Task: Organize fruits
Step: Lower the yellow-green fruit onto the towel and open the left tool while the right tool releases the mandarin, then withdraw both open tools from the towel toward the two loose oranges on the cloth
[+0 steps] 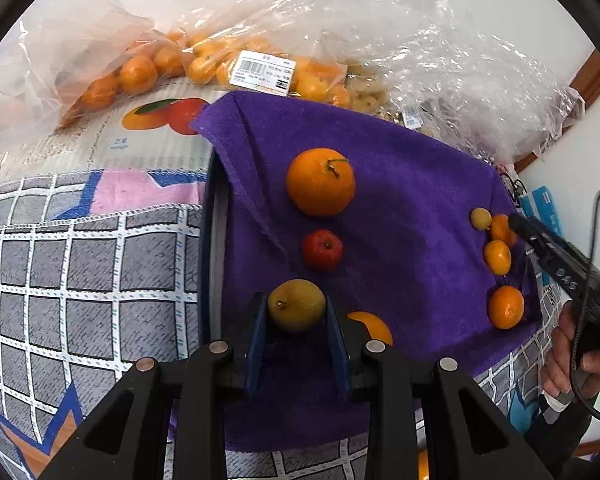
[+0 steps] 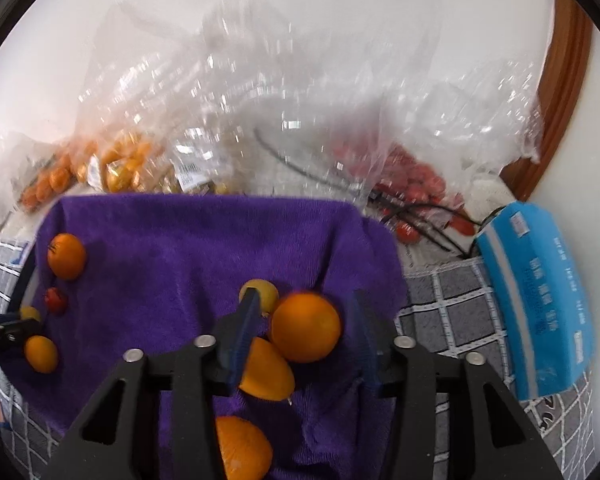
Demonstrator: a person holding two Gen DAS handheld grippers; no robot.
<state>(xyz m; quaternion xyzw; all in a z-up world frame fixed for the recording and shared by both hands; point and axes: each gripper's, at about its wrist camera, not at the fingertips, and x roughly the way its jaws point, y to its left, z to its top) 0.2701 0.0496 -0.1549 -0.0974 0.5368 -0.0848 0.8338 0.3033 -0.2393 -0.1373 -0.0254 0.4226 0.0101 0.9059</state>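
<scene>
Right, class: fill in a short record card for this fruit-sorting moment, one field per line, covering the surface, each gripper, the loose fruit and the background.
surface: purple towel spread over a checked cloth
left gripper: shut on a yellow-green fruit
right gripper: open, jaws either side of an orange fruit, pads not pressing it
loose fruit, left row: large orange, small red fruit
background: clear plastic bags holding more fruit
beside towel: blue packet
</scene>
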